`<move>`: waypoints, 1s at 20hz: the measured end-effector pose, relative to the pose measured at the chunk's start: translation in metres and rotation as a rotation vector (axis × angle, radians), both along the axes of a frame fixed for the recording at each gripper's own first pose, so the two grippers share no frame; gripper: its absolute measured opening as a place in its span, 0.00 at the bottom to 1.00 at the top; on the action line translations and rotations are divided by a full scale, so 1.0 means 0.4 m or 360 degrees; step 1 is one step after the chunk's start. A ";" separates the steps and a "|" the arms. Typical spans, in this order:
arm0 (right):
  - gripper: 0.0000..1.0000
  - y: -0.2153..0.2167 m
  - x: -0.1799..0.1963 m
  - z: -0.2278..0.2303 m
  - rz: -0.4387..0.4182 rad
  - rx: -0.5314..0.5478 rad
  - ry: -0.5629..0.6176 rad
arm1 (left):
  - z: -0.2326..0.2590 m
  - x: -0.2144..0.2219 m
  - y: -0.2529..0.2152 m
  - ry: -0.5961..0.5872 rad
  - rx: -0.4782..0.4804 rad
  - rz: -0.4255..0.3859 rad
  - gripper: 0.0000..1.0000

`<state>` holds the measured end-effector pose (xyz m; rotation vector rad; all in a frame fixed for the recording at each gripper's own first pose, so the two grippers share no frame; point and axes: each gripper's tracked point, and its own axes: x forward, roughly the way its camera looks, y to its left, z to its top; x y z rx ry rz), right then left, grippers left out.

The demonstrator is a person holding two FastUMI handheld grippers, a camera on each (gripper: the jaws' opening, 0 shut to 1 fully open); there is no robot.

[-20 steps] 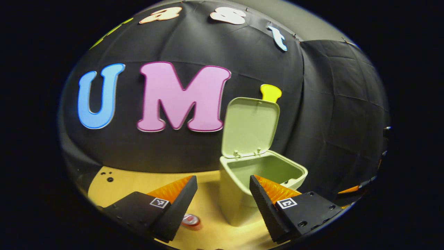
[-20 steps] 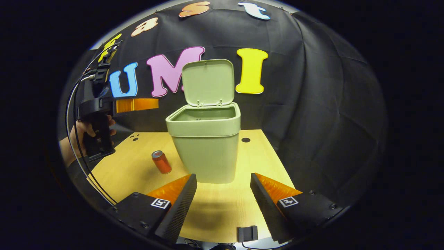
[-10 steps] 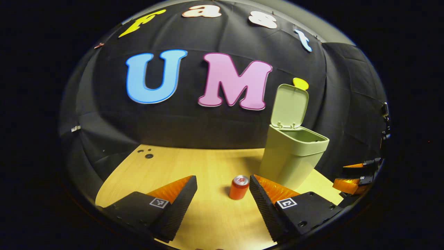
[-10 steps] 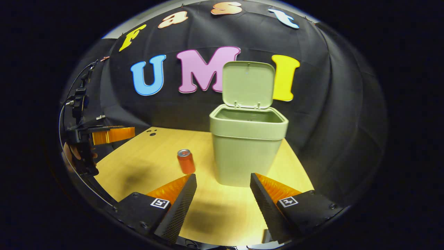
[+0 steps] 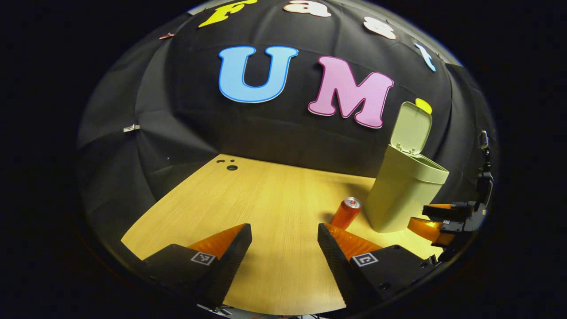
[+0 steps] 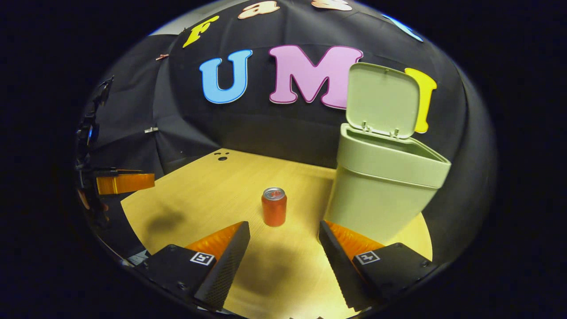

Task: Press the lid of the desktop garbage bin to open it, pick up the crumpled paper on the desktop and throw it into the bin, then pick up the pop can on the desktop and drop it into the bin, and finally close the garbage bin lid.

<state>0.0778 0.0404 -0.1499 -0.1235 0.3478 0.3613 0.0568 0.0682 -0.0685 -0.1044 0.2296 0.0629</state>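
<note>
Jaws, left gripper view: we see the left gripper spread wide with nothing between its fingers, poised over bare table.
Pop can, left gripper view: the pop can stands ahead and to the right of the jaws, just beside the garbage bin, whose lid is raised.
Other gripper, left gripper view: the right gripper sits low at the right edge, near the bin's base.
Jaws, right gripper view: we see the right gripper also wide open and empty, with the pop can upright on the table just beyond the gap, close to its centre line.
Bin, right gripper view: the garbage bin stands open to the right of the can, its lid tilted up; the bin's base is close to the right finger.
Crumpled paper: we see none on the table; we judge it is already in the bin.
Risk, can: a one-sided contact during approach would likely tip or roll the can.
Risk, bin: we judge the right finger could nudge the light bin if the jaws advance off-line.
Risk, lid: a high carry may knock the lid shut before release.
</note>
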 end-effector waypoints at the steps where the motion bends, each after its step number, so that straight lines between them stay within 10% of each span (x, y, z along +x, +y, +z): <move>1: 0.98 0.016 0.021 -0.017 0.0017 -0.0006 0.0007 | -0.016 -0.003 0.011 0.0024 0.0014 0.0025 0.96; 20: 0.99 0.148 0.300 -0.313 0.0050 -0.0066 0.0214 | -0.148 0.020 0.102 0.0227 -0.0086 0.0351 0.96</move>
